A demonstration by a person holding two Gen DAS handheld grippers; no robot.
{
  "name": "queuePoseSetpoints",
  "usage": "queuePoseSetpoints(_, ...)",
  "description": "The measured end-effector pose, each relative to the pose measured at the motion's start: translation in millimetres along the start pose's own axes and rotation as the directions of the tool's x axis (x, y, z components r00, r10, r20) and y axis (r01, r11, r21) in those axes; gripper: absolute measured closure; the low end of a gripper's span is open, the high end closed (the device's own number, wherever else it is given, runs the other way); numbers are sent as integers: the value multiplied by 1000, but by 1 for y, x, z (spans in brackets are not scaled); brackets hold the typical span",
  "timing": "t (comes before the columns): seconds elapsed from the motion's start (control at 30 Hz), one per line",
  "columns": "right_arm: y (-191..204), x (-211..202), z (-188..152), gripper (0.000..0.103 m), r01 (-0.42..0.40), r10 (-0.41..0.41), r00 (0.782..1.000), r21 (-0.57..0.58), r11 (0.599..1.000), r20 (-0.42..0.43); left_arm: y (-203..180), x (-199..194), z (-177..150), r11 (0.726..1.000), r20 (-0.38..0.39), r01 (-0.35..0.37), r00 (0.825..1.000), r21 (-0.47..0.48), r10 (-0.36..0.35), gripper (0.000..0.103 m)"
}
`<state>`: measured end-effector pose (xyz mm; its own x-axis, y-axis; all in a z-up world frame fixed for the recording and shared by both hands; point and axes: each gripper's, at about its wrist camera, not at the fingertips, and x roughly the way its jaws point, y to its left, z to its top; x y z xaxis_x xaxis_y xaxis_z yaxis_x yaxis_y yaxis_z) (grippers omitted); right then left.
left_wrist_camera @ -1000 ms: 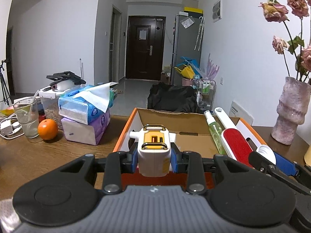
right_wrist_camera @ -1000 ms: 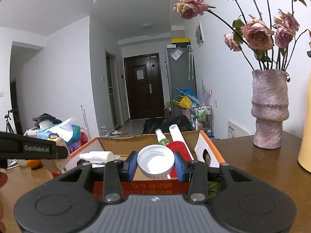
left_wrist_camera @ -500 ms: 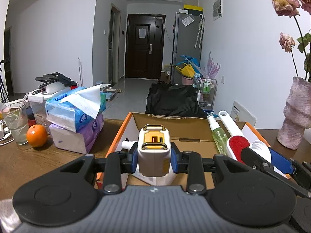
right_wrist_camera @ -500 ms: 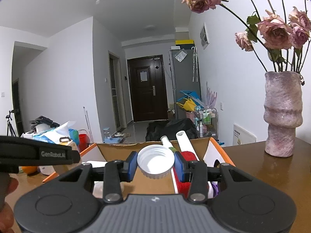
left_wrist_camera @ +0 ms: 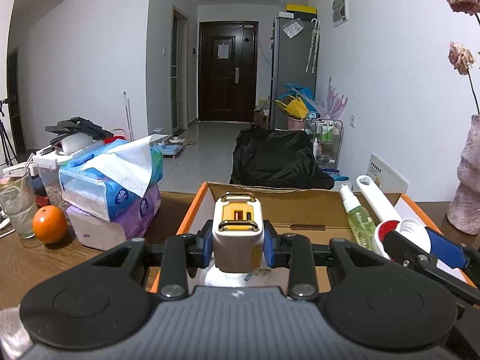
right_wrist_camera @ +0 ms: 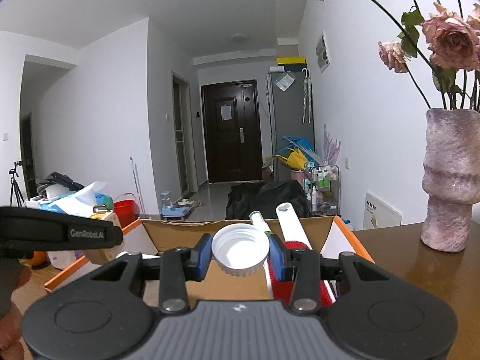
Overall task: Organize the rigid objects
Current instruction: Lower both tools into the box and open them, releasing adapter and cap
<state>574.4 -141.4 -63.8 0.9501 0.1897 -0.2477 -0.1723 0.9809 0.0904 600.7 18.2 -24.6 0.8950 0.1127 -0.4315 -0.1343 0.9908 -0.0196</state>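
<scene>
— What room are we in, seen from the left wrist?

— We see a white-walled hallway running to a dark door (left_wrist_camera: 227, 72), and a brown wooden desk (left_wrist_camera: 27, 258) in front of us. On the desk stands an open cardboard box (left_wrist_camera: 303, 207) with orange edges. Our left gripper (left_wrist_camera: 237, 241) has its fingers clamped on a white charger (left_wrist_camera: 237, 234) with a yellow face, held above the near left part of the box.

— What lies in the box?

— A green spray bottle (left_wrist_camera: 358, 220) and a lint brush (left_wrist_camera: 379, 204) with a white handle, both leaning against the far wall at the right. Something white sits under the charger; we cannot tell what it is. Left of the box are stacked tissue packs (left_wrist_camera: 114, 192), an orange (left_wrist_camera: 49, 224) and a glass (left_wrist_camera: 16, 205).

— And from the right wrist?

— The same hallway, and a pink vase (right_wrist_camera: 450, 180) of dried roses standing on the desk at the right, apart from the box (right_wrist_camera: 342, 234). Our right gripper (right_wrist_camera: 240, 250) has its fingers closed tight on a white bottle cap (right_wrist_camera: 240, 249), its hollow side facing us, above the box. The brush (right_wrist_camera: 295, 234) lies just beyond it, to the right.
</scene>
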Motion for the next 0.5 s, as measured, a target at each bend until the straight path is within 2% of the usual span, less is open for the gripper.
queuePoseSetpoints(0.4, -7, 17, 1, 63, -8, 7, 999, -19, 1000, -46, 3, 18, 1, 999, -15, 1, 1000, 35, -1, 70)
queuePoseSetpoints(0.43, -7, 17, 1, 63, -3, 2, 999, -19, 1000, -52, 3, 18, 1, 999, -11, -5, 1000, 36, 6, 68)
queuePoseSetpoints(0.5, -9, 17, 2, 61, 9, -10, 998, -16, 1000, -58, 4, 16, 1, 999, -9, 6, 1000, 35, -6, 54)
